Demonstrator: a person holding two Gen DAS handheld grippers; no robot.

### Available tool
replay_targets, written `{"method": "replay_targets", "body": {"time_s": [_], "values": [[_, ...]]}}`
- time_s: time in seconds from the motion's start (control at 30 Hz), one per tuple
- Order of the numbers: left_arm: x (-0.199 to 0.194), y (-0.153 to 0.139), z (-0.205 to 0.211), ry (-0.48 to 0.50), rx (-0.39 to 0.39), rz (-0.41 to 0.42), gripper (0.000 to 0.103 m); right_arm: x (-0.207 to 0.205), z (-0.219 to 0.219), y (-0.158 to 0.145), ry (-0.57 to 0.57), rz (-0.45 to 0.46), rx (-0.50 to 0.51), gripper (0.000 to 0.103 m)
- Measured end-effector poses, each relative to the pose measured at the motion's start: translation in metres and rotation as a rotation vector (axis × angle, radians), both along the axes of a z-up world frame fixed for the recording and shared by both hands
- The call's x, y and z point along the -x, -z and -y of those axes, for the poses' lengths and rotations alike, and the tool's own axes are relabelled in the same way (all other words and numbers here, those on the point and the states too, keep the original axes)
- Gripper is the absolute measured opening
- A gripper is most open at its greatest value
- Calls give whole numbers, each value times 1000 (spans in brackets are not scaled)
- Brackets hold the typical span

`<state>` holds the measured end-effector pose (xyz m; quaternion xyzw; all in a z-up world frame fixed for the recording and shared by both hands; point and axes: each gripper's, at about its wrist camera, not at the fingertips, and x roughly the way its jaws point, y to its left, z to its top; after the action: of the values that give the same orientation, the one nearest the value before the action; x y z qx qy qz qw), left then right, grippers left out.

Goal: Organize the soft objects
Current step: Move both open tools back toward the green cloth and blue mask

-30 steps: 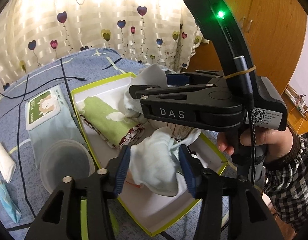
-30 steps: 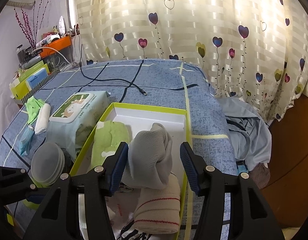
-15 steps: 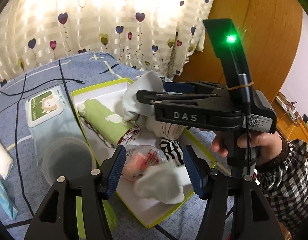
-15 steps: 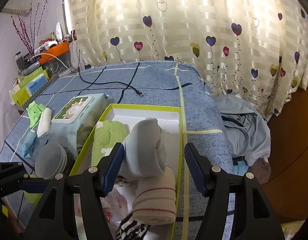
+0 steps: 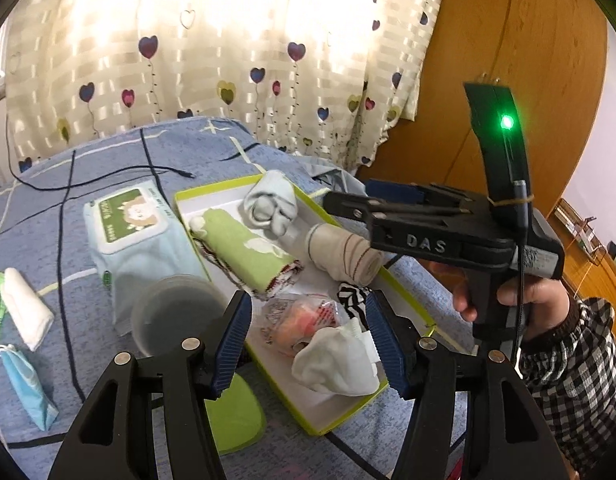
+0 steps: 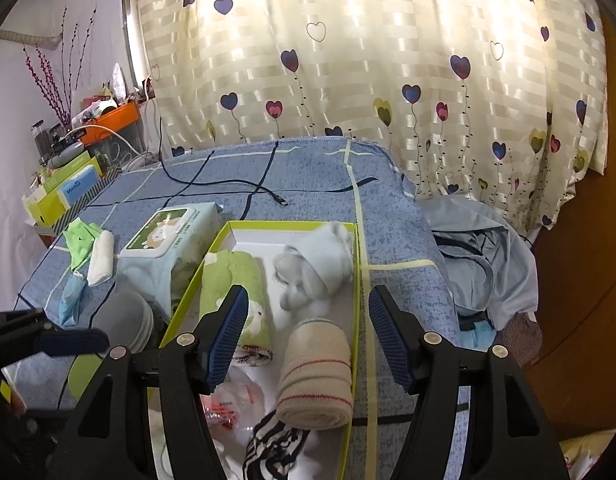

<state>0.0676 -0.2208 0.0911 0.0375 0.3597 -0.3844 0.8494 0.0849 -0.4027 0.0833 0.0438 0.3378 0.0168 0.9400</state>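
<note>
A white box with a lime-green rim [image 5: 407,302] [image 6: 357,264] lies on the blue bed cover. In it are a rolled green cloth [image 5: 248,252] [image 6: 236,280], a grey-blue sock ball [image 5: 270,204] [image 6: 319,260], a beige roll with red stripes [image 5: 343,254] [image 6: 315,376], a black-and-white striped piece [image 5: 351,296] [image 6: 276,444], a clear packet with red inside [image 5: 304,320] and a white sock [image 5: 335,364]. My left gripper [image 5: 308,344] is open and empty above the white sock. My right gripper [image 6: 306,340] is open and empty above the box; in the left wrist view its body [image 5: 427,232] shows at the right.
Left of the box are a wet-wipes pack [image 5: 136,228] [image 6: 172,240], a round plastic tub [image 5: 176,316], a white rolled cloth [image 5: 28,312] [image 6: 100,256], a green cloth [image 6: 80,240] and a blue mask [image 5: 28,388]. Black cables [image 6: 228,184] cross the bed. Grey clothing [image 6: 483,248] hangs off the right edge.
My left gripper opened, dropped the white sock into the box's near end and pulled back. My right gripper opened, let the grey-blue sock ball fall into the far end and drew back.
</note>
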Motion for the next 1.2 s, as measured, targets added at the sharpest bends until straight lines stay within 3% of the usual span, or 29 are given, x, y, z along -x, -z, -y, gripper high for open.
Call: {"method": "replay_targets", "body": {"time_s": [0.6, 1.2], "values": [[5, -3, -45, -114, -1, 17, 59, 34, -26, -5, 11, 18, 11, 64], [-2, -2, -162, -372, 2, 30, 59, 40, -98, -18, -100, 74, 17, 63]]}}
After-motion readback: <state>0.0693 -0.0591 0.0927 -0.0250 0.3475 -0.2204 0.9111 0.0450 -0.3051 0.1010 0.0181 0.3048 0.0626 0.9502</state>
